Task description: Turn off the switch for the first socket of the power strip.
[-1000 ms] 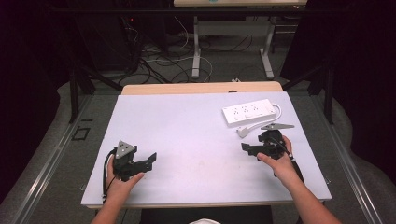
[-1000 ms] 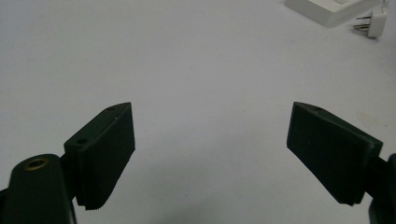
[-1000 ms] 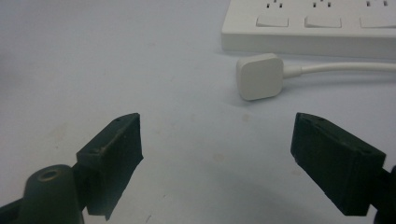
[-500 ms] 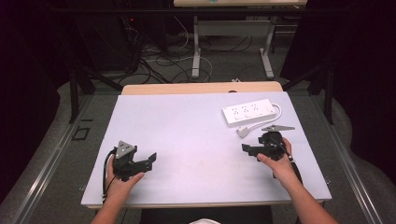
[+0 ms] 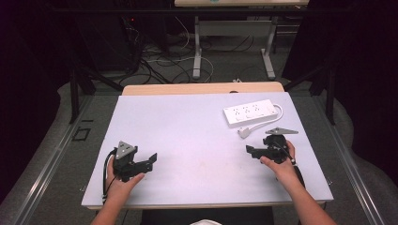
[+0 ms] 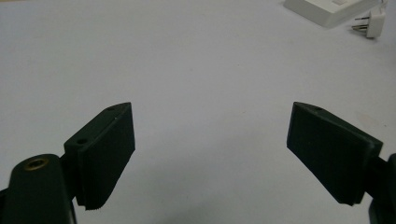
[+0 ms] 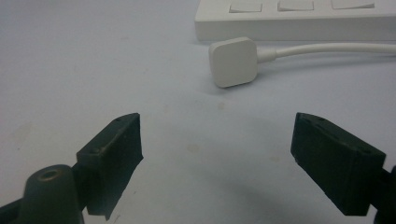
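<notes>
**White board, dark room**

A white power strip (image 5: 249, 112) lies at the far right of the pale tabletop (image 5: 197, 126), its plug (image 7: 232, 61) just before it. Nearer than the strip, the right gripper (image 5: 250, 151) gapes empty; well left, the left gripper (image 5: 151, 160) too. Cables (image 5: 159, 61) litter the floor beyond.

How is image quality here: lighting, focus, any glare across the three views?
High view: table evenly lit, surroundings very dark, slightly soft. Left gripper view: near tool tips sharp enough, power strip at the top edge. Right gripper view: plug clear, faint stains visible, no glare.
</notes>
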A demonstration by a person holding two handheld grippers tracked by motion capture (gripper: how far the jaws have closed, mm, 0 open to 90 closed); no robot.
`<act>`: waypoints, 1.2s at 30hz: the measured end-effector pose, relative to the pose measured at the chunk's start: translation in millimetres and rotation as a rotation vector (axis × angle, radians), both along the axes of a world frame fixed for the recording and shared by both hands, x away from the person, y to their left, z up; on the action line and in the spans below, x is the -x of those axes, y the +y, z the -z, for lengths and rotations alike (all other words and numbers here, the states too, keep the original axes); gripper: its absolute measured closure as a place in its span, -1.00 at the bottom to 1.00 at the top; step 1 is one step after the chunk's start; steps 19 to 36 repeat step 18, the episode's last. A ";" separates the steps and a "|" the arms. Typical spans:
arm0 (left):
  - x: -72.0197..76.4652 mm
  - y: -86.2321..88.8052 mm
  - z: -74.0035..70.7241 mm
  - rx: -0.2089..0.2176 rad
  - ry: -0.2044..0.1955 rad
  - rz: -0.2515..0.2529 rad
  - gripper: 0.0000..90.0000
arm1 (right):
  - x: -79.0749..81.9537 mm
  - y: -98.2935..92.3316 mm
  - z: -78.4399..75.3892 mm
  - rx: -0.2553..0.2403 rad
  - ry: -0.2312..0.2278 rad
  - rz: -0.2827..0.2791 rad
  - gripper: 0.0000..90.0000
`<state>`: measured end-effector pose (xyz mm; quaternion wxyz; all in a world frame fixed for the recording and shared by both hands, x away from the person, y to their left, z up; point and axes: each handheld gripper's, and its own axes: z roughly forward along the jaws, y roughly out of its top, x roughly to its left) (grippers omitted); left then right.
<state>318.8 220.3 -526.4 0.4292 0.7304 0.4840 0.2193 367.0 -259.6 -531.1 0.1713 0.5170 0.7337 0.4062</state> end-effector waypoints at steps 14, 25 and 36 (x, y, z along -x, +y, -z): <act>-1.3 -0.1 0.3 -0.003 0.006 0.002 -0.67 | 0.2 -1.2 2.8 0.009 -0.011 0.015 -0.66; -1.7 -0.3 0.4 -0.002 0.006 0.002 -0.67 | -0.1 -1.8 3.4 0.009 -0.010 0.018 -0.66; -1.7 -0.3 0.4 -0.002 0.006 0.002 -0.67 | -0.1 -1.8 3.4 0.009 -0.010 0.018 -0.66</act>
